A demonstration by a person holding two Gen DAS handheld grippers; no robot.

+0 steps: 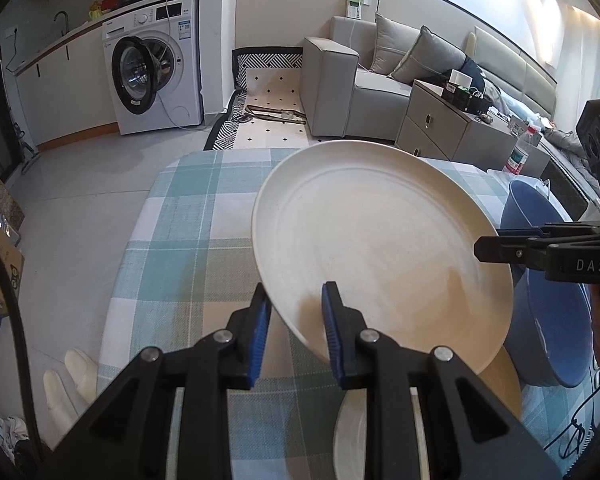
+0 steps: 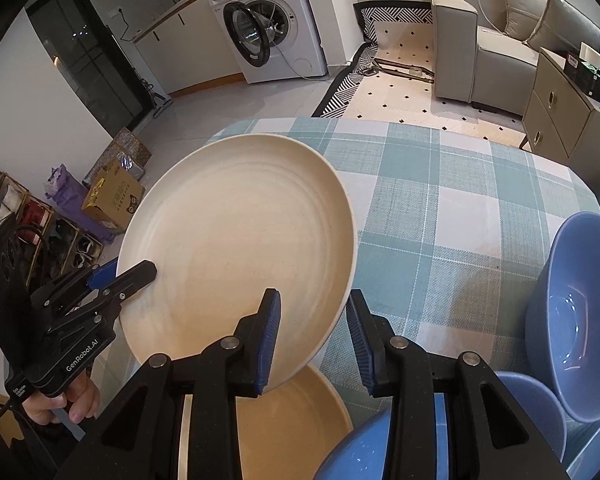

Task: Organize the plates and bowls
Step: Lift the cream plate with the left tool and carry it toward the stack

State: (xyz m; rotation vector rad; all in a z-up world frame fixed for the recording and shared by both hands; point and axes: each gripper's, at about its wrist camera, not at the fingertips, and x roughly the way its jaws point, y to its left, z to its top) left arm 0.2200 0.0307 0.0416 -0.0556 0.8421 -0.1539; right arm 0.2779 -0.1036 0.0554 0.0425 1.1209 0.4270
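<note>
A large cream plate (image 1: pixel 376 240) is held above the checked table, tilted; it also shows in the right wrist view (image 2: pixel 240 240). My left gripper (image 1: pixel 296 308) straddles the plate's near rim with one finger under and one over it, jaws still apart. My right gripper (image 2: pixel 312 320) straddles the opposite rim the same way, jaws apart; it shows from the side in the left wrist view (image 1: pixel 500 246). Another cream plate (image 2: pixel 292 412) lies on the table beneath. Blue bowls (image 2: pixel 580 320) stand at the right.
The table with a teal checked cloth (image 1: pixel 188 232) fills the middle. A second blue bowl (image 2: pixel 528 396) and another blue rim (image 2: pixel 352 456) lie near my right gripper. A washing machine (image 1: pixel 156 68), sofa (image 1: pixel 364 80) and cabinet (image 1: pixel 440 120) stand beyond. Boxes and shoes (image 2: pixel 112 192) sit on the floor.
</note>
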